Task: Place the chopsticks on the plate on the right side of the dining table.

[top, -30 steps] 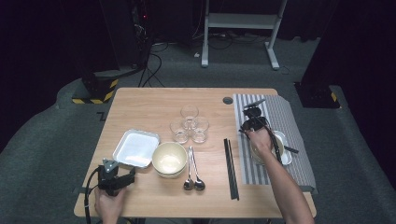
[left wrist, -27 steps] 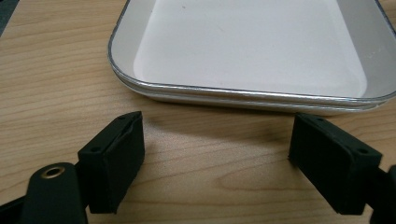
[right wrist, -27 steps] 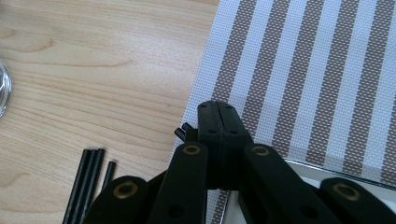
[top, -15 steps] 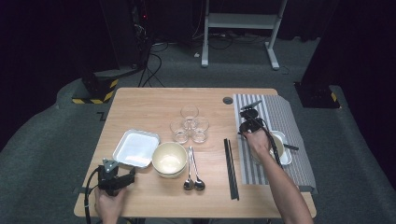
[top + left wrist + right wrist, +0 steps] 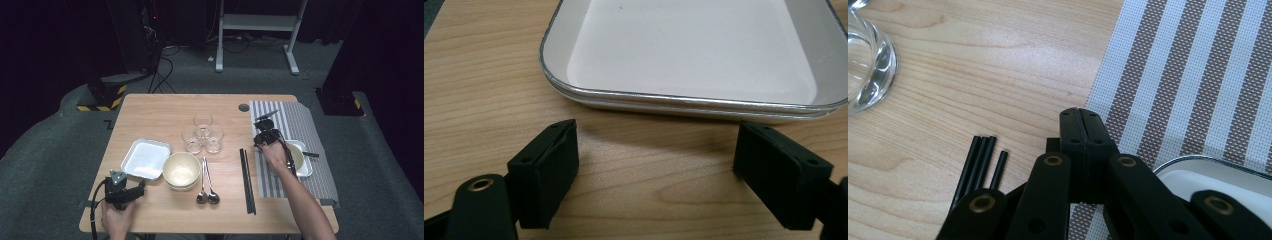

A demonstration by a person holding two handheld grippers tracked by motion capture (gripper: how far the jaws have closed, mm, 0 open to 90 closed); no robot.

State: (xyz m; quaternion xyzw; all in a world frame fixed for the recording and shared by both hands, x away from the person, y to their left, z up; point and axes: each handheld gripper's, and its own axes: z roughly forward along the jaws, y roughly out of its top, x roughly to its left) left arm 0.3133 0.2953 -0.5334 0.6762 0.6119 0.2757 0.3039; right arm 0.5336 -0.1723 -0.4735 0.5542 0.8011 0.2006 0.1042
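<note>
My left gripper (image 5: pixel 137 187) rests at the table's front left corner, open, with bare wood between its jaws (image 5: pixel 656 170). It points at a white square plate (image 5: pixel 146 158) whose near rim (image 5: pixel 684 102) lies just beyond the pads. My right gripper (image 5: pixel 261 139) is shut with nothing between its pads (image 5: pixel 1082 122). It hovers over the left edge of a striped placemat (image 5: pixel 1198 75), just right of the far tips of the black chopsticks (image 5: pixel 979 160). A white dish (image 5: pixel 1208 172) on the mat sits close beside it.
A cream bowl (image 5: pixel 181 169) stands right of the plate, with two spoons (image 5: pixel 205 182) beside it. Three clear glasses (image 5: pixel 202 135) cluster mid-table. The chopsticks (image 5: pixel 247 180) lie along the placemat's (image 5: pixel 305 120) left edge. The white dish (image 5: pixel 302 159) sits under my right forearm.
My right gripper has edged slightly left toward the mat's edge. The left gripper has stayed where it was.
</note>
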